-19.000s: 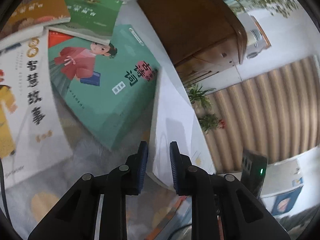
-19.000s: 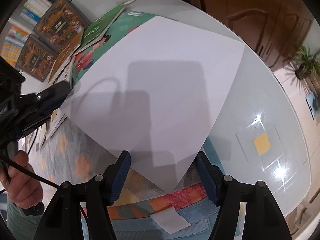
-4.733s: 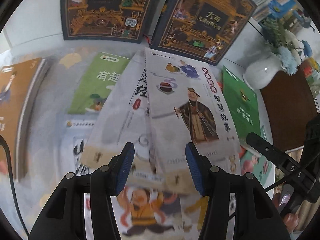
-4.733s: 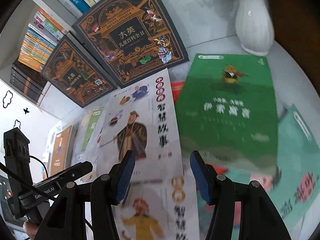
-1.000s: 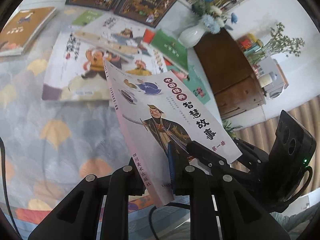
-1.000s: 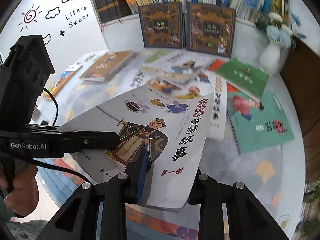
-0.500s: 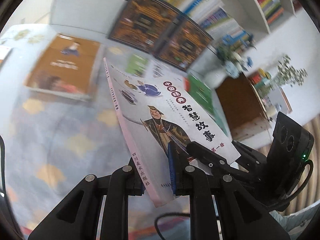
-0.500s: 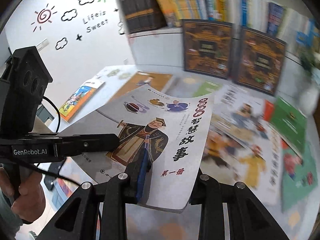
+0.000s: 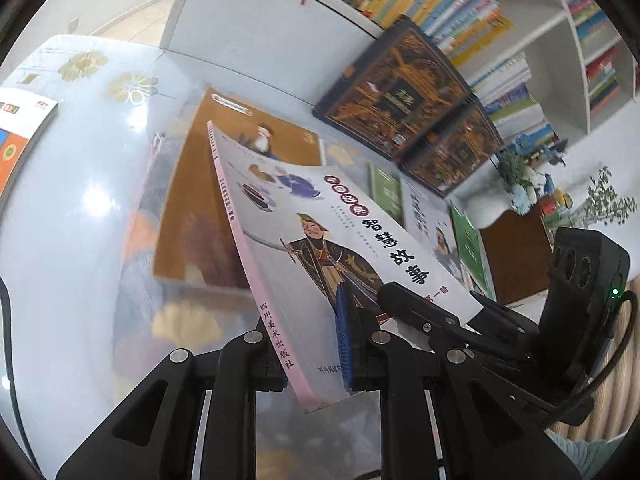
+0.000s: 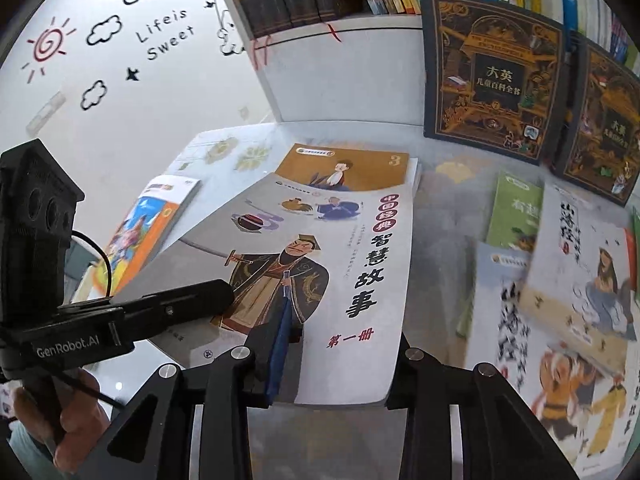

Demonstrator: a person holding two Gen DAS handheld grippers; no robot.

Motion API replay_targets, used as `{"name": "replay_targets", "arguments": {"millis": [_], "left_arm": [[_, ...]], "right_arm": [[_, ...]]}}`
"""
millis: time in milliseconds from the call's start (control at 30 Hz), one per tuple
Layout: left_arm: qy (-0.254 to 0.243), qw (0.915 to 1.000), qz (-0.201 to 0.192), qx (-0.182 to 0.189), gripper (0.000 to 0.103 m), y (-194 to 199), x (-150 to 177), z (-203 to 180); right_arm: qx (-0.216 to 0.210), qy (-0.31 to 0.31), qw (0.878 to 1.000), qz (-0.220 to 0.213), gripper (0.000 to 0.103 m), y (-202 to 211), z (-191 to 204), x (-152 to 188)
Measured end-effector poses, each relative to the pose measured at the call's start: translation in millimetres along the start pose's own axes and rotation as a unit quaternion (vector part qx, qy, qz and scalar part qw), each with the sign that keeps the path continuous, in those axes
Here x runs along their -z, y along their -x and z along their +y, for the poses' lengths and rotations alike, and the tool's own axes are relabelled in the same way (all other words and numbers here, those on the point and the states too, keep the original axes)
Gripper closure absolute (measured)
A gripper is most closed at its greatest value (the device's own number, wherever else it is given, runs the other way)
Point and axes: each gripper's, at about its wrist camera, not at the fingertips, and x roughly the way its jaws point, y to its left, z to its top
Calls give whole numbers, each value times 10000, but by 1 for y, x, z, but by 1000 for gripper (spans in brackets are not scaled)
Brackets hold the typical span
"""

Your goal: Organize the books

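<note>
Your left gripper (image 9: 310, 344) pinching the white storybook (image 9: 320, 248) near its spine, your right gripper (image 10: 336, 356) at its lower edge, jaws just opening with the book between them, brown book (image 10: 352, 168) on the table (image 9: 72, 208) beneath.

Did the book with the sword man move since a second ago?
Yes. The book, carried by both claws, went left: in the right wrist view it hung before the green book then, and now it hangs over the brown book, left of the dark encyclopedias.
</note>
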Motion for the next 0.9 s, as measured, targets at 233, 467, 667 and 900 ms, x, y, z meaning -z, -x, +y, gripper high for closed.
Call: {"name": "replay_targets", "arguments": {"millis": [233,467,667,900], "left_arm": [[171,9998,33,101,87,-21,-31,34],[415,9991,31,-8,85,-32,-46,63],[695,9973,-21,-226,84,-29,-44,89],[710,9956,-150,-594,81,-14,-31,98]], "right_arm": [[293,-165,9994,113,55,-33,5,-19],[439,-377,9981,224,55,-62,6,-28],[509,-489,9966,420,55,-80,4,-25],[428,-257,9977,464,52,-86,6,-16]]}}
